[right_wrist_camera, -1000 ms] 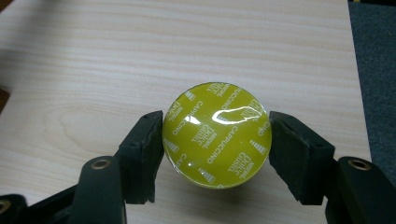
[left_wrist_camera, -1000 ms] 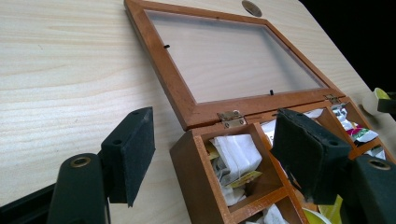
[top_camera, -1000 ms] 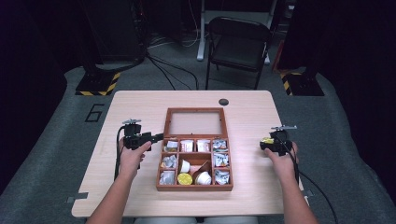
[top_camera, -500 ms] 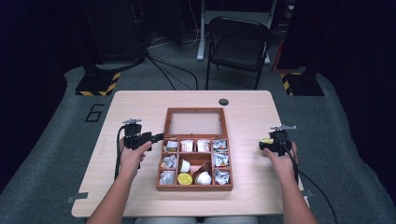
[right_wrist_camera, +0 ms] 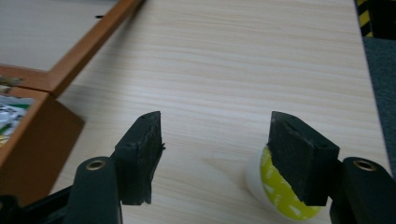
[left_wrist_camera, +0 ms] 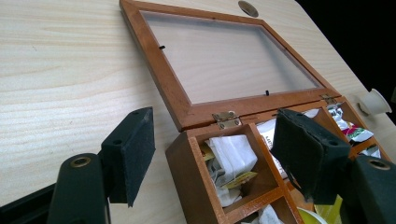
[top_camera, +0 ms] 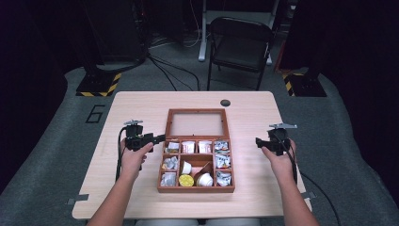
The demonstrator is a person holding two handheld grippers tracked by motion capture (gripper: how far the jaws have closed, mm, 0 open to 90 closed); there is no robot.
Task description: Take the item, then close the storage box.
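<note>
Change: a second ago the high view had a yellow spot right at the right hand-held gripper (right_wrist_camera: 215, 140). Now the yellow-lidded pod (right_wrist_camera: 279, 199) stands on the surface (top_camera: 141, 106) to the right of the box (top_camera: 195, 189), just beside the gripper's outer jaw and partly behind it. The jaws are roughly half open with nothing between them, and they've just been closing a touch.

My read: the pod is out of the box and set down, so that transfer is done. The right hand is free for the next pick.

Left hand-held gripper (top_camera: 159, 138): no change. It's parked at the box's back-left corner, jaws about half open. One is outside the box wall and one is over the compartments. The pads aren't pressing on anything and it holds nothing. Looks like it's standing by, not bracing the box.

Counts:
- 1 box, with its lid (top_camera: 195, 112) folded flat behind it
- the grid looks like 4 across by 3 deep, so 12 compartments, though the middle ones are hard to read
- 1 pod outside, right of the box
- inside the box, front half: 1 yellow-lidded pod (top_camera: 186, 180) and 2 white cups (top_camera: 205, 179)
- paper packets (top_camera: 222, 147) in the back row and both side columns, too jumbled to count
- 2 hand-held grippers
- 1 dark round hole (top_camera: 225, 102) in the surface behind the box
</note>
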